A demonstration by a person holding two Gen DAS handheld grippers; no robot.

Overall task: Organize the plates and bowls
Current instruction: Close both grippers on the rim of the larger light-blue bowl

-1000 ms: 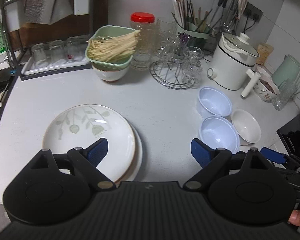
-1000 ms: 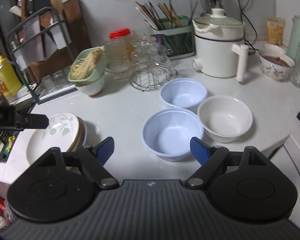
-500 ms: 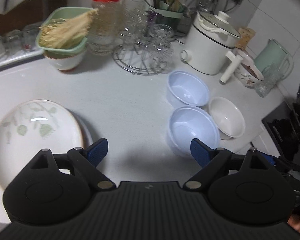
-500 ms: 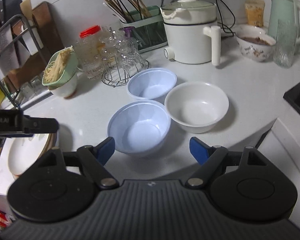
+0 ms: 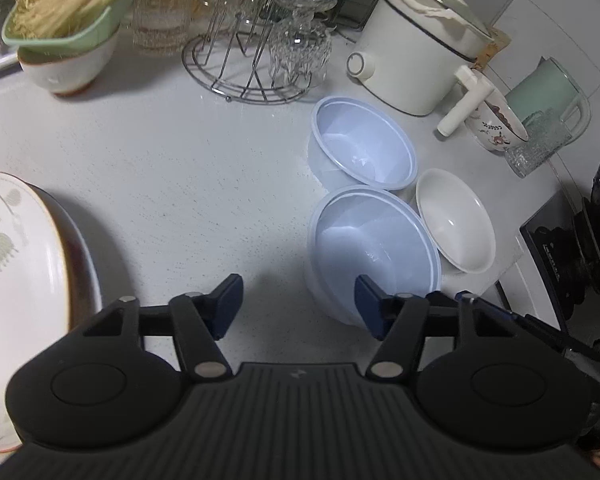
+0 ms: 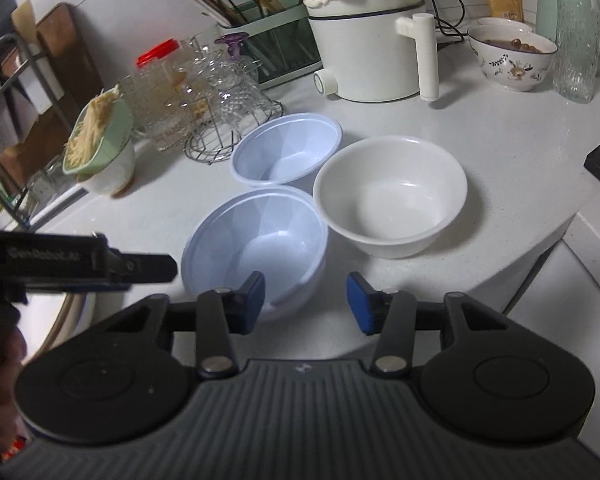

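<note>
Two pale blue plastic bowls and a white bowl (image 6: 392,196) sit close together on the white counter. My left gripper (image 5: 298,306) is closing, its pads not touching anything. Its right finger is at the near blue bowl's (image 5: 372,248) front rim and its left finger is over bare counter. My right gripper (image 6: 306,302) is closing too. The same bowl's (image 6: 256,240) near wall lies between its pads, with a gap still showing. The far blue bowl (image 5: 364,148) stands behind. A stack of leaf-patterned plates (image 5: 16,260) lies at the left.
Behind the bowls stand a white electric pot (image 5: 416,52), a wire rack of glasses (image 5: 256,52) and a green basket of noodles on a bowl (image 5: 60,12). A floral bowl (image 6: 512,60) and a tumbler (image 6: 576,52) are at the back right. The counter edge and a black hob (image 5: 580,248) lie to the right.
Both grippers sank toward the near blue bowl. The left one swung right, away from the plates. Both pairs of jaws have narrowed.
</note>
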